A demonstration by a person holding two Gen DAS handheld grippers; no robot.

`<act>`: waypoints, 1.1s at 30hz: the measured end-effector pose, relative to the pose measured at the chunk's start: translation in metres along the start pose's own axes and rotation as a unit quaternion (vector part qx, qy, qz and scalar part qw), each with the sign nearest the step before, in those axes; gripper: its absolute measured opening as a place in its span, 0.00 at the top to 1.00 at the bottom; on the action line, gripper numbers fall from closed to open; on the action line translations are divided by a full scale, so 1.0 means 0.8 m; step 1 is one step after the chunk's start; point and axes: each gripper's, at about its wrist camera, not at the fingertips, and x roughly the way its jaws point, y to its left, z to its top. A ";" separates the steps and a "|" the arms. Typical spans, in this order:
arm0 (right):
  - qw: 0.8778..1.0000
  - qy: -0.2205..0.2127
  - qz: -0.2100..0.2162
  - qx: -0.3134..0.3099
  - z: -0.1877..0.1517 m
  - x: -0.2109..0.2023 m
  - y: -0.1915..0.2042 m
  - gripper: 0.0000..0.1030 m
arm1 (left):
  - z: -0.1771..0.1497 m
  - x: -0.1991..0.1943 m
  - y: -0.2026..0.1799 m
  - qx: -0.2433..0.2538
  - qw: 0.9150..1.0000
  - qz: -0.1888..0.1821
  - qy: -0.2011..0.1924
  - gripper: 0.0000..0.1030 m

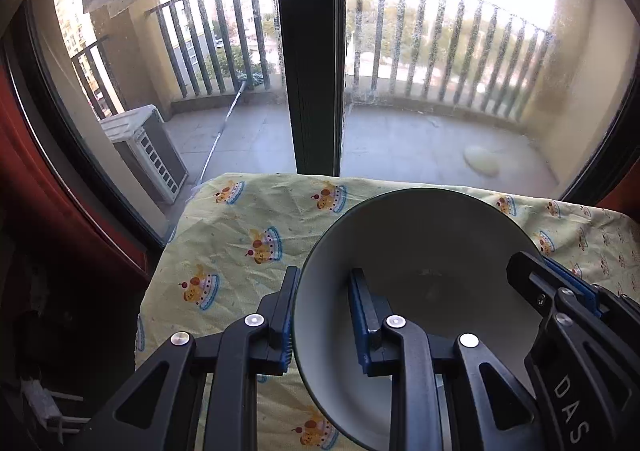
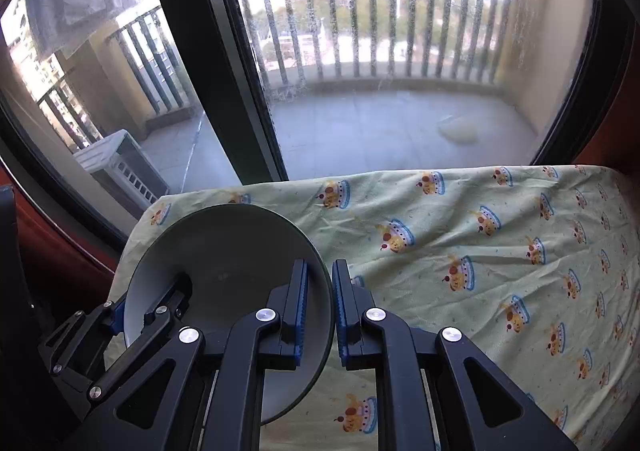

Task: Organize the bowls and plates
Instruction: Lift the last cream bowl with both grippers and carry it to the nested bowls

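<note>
Nearest to us, our left black two-finger gripper with blue pads [image 1: 324, 315] is clamped on the rim of a round pale-grey bowl with a dark green edge [image 1: 420, 251]; one finger lies outside the wall and the other inside it. Our right black two-finger gripper with blue pads [image 2: 320, 307] pinches the opposite side of the same bowl [image 2: 224, 251] in the same way, its jaws drawn almost together with only the thin wall between the pads. In each wrist view the other gripper shows at the far rim of the bowl.

We hold the bowl between us, tilted, its hollow turned toward the cameras. It looks to be lifted off the cloth, though we cannot tell how far. Nothing lies inside it.

Below and beyond the bowl spreads a crumpled pale yellow cloth printed with cartoon cakes [image 2: 500, 251], covering the table up to its far edge.

Behind that stands a large glass window with a dark upright frame [image 1: 310, 51]. Through the dusty pane we see a tiled balcony, a white air-conditioner unit [image 1: 146, 147] on the left and a railing of upright bars [image 2: 380, 19].
</note>
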 end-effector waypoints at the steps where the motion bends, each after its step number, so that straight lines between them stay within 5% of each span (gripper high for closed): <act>1: 1.000 -0.002 -0.002 -0.001 -0.001 -0.007 -0.005 0.85 | -0.001 -0.005 -0.005 0.000 1.000 -0.001 -0.001 0.79; 33: 0.999 -0.044 0.010 0.001 -0.072 -0.183 -0.181 0.85 | -0.092 -0.164 -0.157 0.009 0.999 0.005 -0.045 0.78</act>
